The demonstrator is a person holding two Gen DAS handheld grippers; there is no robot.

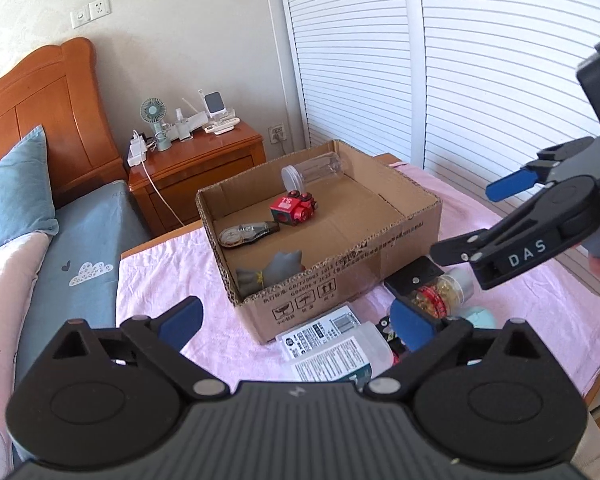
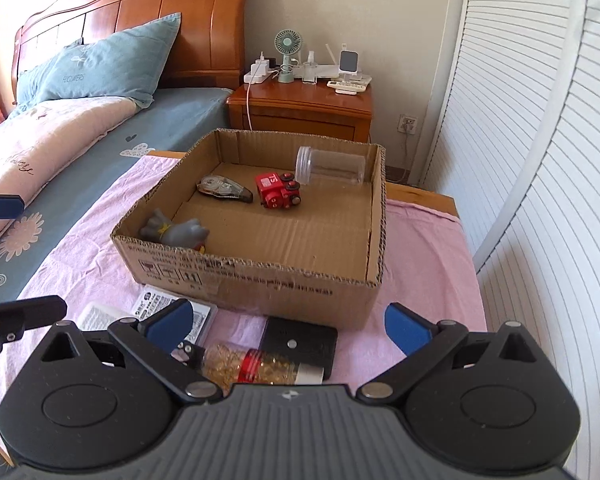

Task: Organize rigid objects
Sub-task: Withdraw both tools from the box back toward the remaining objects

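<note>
Left wrist view: roughly half sorted, by the look of it. Already inside the open brown cardboard box (image 1: 320,224): a clear plastic jar (image 1: 316,170) on its side, a red toy train engine (image 1: 296,212), a clear-and-grey correction tape dispenser (image 1: 248,234), a grey rubber animal figure (image 1: 270,274). Still outside on the pink cloth (image 1: 160,280), close against the box front: a small clear bottle of golden beads with a red band (image 1: 440,292), a flat black case (image 1: 414,278), a white labelled plastic bottle (image 1: 340,354), a pale green rounded item (image 1: 480,318). Left gripper (image 1: 296,320) spread wide, holding nothing.

Right wrist view: same four pieces in the box (image 2: 260,276); bead bottle (image 2: 256,366) lying just below the right gripper (image 2: 288,322), against the black case (image 2: 300,346). Blue pads (image 2: 406,326) wide apart, touching nothing, empty.
</note>
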